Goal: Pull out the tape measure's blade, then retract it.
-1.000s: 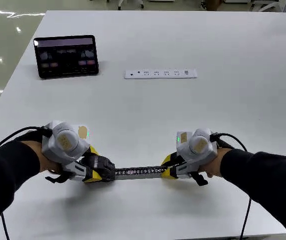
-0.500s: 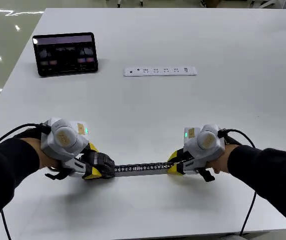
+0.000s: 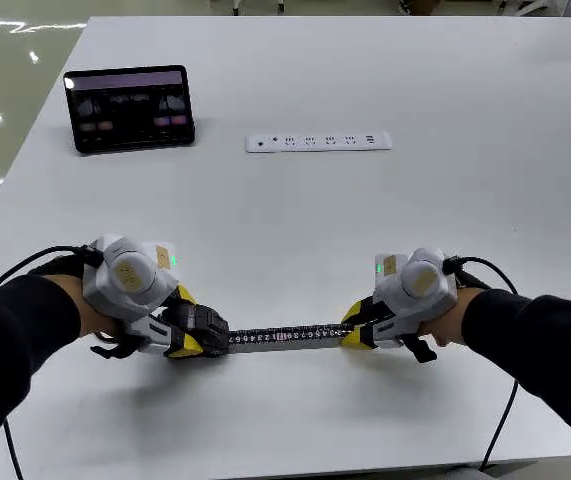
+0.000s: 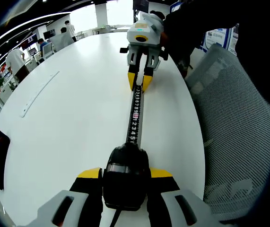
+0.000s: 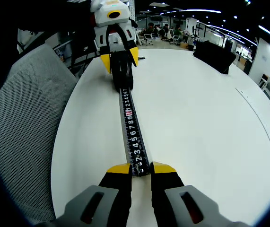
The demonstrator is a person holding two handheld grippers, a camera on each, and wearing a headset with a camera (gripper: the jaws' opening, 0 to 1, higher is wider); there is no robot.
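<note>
Here, a white table (image 3: 365,220) bears tape measure (image 3: 197,330), tablet (image 3: 130,108) and power strip (image 3: 318,142).

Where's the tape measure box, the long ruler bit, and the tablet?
tape measure case (image 4: 126,178), left gripper view, middle of black body.
blade (image 5: 132,130), right gripper view, on its numbers.
tablet (image 3: 130,108), head view, middle of screen.

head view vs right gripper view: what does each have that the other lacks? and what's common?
Head view adds: the lit face of the tablet, the sockets of the power strip, the person's right sleeve.
Right gripper view adds: a grey mesh chair back beside the table, and ceiling lights.
Shared: the white table; the blade drawn out flat on it; the right hand-held gripper shut on the blade's tip; the left hand-held gripper shut on the black tape measure case.
</note>
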